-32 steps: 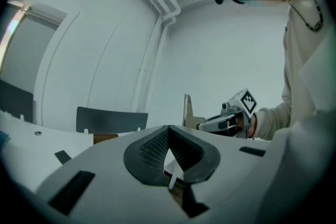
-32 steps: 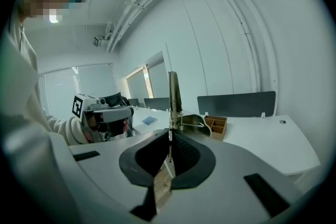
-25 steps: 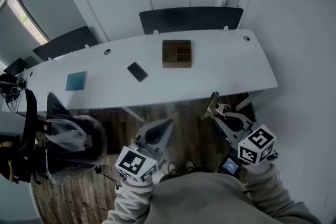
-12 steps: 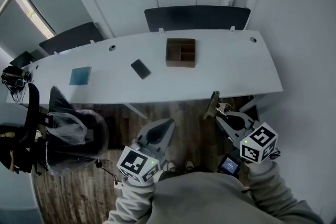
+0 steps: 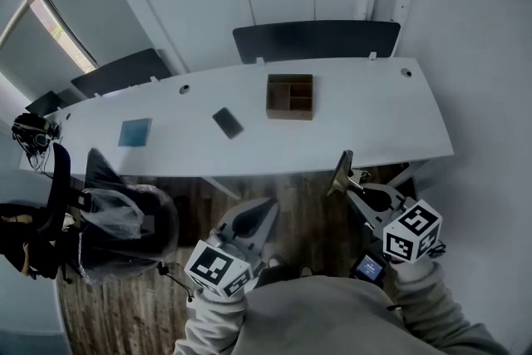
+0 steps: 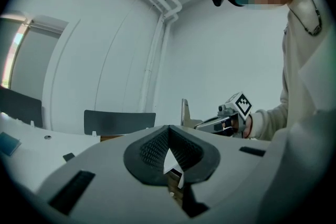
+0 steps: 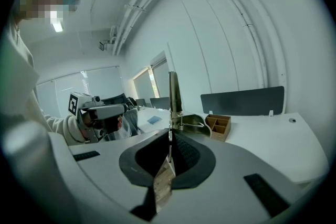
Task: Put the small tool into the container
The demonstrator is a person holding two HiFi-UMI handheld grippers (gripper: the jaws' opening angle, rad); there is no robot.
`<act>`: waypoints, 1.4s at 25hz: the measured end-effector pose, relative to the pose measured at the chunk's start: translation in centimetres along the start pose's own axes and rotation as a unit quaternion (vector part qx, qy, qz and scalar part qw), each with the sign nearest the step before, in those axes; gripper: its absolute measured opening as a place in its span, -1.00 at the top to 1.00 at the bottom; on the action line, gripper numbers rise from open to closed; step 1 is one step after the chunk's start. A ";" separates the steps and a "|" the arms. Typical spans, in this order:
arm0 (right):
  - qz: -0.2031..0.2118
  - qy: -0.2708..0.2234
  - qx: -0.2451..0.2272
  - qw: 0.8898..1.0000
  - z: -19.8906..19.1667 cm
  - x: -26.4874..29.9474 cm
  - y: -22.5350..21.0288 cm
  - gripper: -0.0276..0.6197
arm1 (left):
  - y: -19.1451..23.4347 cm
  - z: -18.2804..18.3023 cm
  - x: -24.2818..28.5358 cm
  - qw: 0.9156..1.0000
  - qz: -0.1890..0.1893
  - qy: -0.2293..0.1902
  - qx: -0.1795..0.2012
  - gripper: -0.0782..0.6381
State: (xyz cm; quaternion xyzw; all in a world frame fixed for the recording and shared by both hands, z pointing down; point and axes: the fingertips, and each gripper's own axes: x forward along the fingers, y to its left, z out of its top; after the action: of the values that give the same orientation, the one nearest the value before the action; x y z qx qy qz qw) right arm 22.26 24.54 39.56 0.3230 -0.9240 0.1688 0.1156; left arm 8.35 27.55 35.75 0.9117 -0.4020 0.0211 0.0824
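A brown wooden container with several compartments stands on the long white table; the right gripper view shows the container ahead and to the right. My right gripper hangs over the floor in front of the table, shut on the small metal tool. The tool's flat blade sticks up from the closed jaws of the right gripper. My left gripper is at the lower middle, away from the table. In its own view the left gripper has its tips together with nothing between them.
A dark phone and a blue square pad lie on the table left of the container. An office chair draped with a plastic bag stands at the left. Dark chair backs line the table's far side. Wooden floor lies below.
The table and container have slid lower in the head view. My right gripper has drifted slightly right with the tool still in its jaws. The left gripper has hardly moved.
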 end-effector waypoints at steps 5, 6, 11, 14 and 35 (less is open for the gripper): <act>-0.012 -0.007 0.012 1.000 -0.4 0.0 -2.1 0.85 | 1.9 -0.1 1.2 1.000 0.004 -0.003 -0.002 0.77; -0.013 -0.008 0.015 1.000 -0.6 0.1 -2.4 0.85 | 2.2 -0.2 1.4 1.000 0.004 -0.002 -0.005 0.77; -0.021 -0.004 0.021 1.000 -0.6 1.6 -4.2 0.84 | 2.9 -0.8 3.8 1.000 -0.027 0.004 0.009 0.77; -0.024 -0.001 0.012 1.000 -0.1 3.8 -5.3 0.84 | 5.1 -1.0 5.2 0.999 -0.039 -0.001 0.008 0.77; -0.049 0.044 0.037 0.997 4.7 17.9 -14.0 0.84 | 23.0 0.9 14.2 0.997 -0.068 0.008 -0.033 0.77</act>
State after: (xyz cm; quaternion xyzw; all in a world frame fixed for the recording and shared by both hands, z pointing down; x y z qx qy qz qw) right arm 16.99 2.43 44.40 0.3644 -0.8940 0.2114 0.1526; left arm 0.99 1.75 39.42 0.9334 -0.3392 0.0095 0.1167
